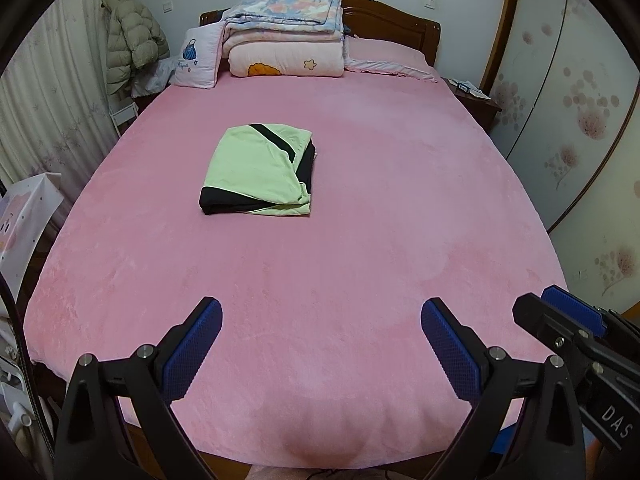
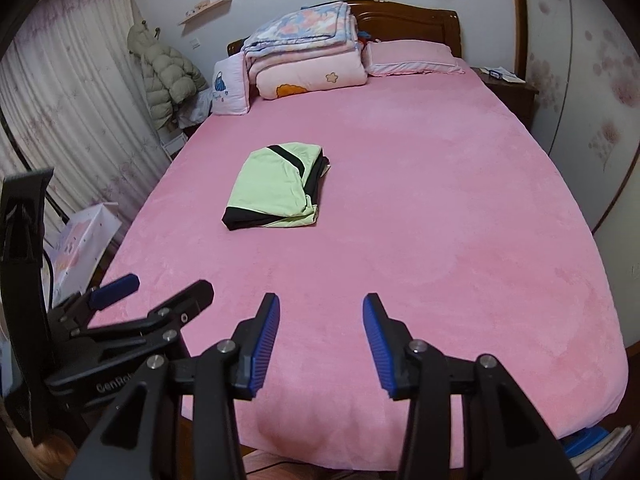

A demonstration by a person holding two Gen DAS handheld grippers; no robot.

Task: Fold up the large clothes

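A light green garment with black bands (image 1: 258, 174) lies folded into a compact rectangle on the pink bed (image 1: 320, 280), left of the bed's middle; it shows in the right wrist view too as the same folded garment (image 2: 276, 188). My left gripper (image 1: 321, 312) hangs over the near end of the bed, well short of the garment, open wide with nothing between its blue pads. My right gripper (image 2: 321, 306) is beside it over the foot of the bed, open about halfway and empty. Each gripper shows at the edge of the other's view: the right gripper (image 1: 568, 312) and the left gripper (image 2: 152, 288).
Folded quilts (image 1: 284, 36) and pillows are stacked at the wooden headboard (image 1: 396, 16). A padded jacket (image 1: 132, 40) hangs by the curtain at the left. A nightstand (image 1: 474, 100) stands at the bed's far right, with wardrobe doors (image 1: 580, 120) along the right wall. A white bag (image 2: 84, 240) sits on the floor at the left.
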